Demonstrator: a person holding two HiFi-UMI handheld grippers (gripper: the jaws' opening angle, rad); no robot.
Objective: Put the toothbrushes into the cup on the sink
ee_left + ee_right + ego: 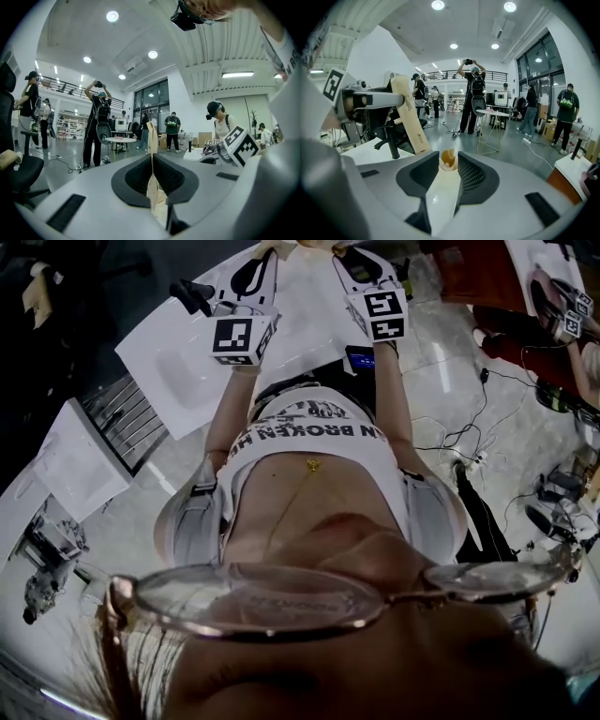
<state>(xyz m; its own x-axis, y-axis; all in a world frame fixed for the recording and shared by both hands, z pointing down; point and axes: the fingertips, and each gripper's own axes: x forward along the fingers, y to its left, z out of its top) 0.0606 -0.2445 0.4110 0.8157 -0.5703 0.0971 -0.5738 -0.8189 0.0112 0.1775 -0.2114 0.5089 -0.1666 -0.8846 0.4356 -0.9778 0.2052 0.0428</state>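
Left gripper (152, 158) is clenched on a beige toothbrush pack (151, 133), held near upright with most of it below the jaws. Right gripper (449, 161), just right of it, is released: jaws apart, a cream pack (439, 201) lying between them. Both hang over the white sink (178, 367), with a black tap (392, 136) at its far left

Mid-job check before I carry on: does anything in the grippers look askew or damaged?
Yes. The pale pack between the jaws of the right gripper looks loose: they stand apart, and its far end looks torn open, orange inside. The left gripper pinches its beige pack firmly; nothing odd there.
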